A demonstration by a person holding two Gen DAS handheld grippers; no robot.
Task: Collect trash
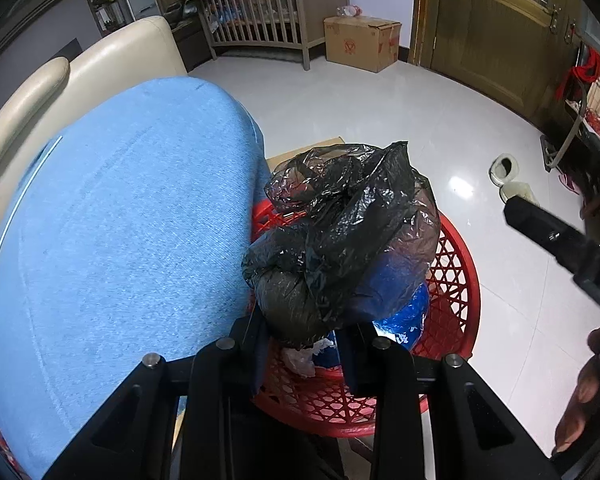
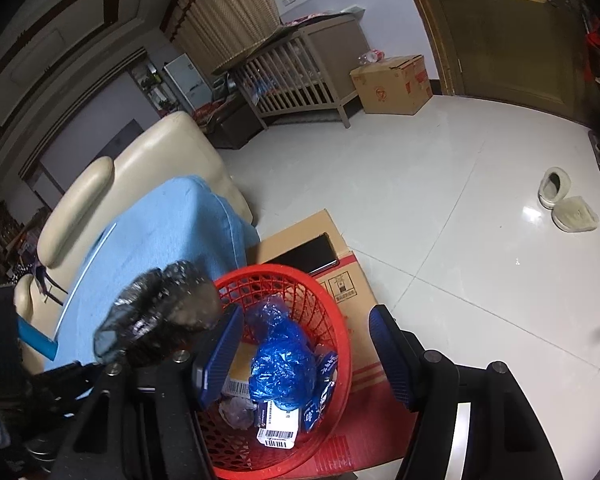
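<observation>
My left gripper [image 1: 306, 344] is shut on a crumpled black plastic bag [image 1: 340, 232] and holds it just above a red mesh basket [image 1: 456, 280]. In the right wrist view the same black bag [image 2: 160, 312] hangs at the basket's left rim, beside the blue cushion. The red basket [image 2: 336, 320] holds a crumpled blue plastic bag [image 2: 284, 364], white barcode labels [image 2: 278, 428] and other scraps. My right gripper [image 2: 304, 354] stands open over the basket with nothing pressed between its blue pads. Part of the right gripper's body [image 1: 548, 232] and a hand [image 1: 588, 392] show at the right edge of the left wrist view.
The basket sits on a flat cardboard box [image 2: 360, 292] with a dark phone [image 2: 308, 256] on top. A blue cushion [image 1: 120, 240] on a cream sofa [image 2: 172, 148] borders the left. Slippers [image 2: 568, 204], a cardboard box [image 2: 392, 84] and a crib [image 2: 300, 76] stand on the tiled floor.
</observation>
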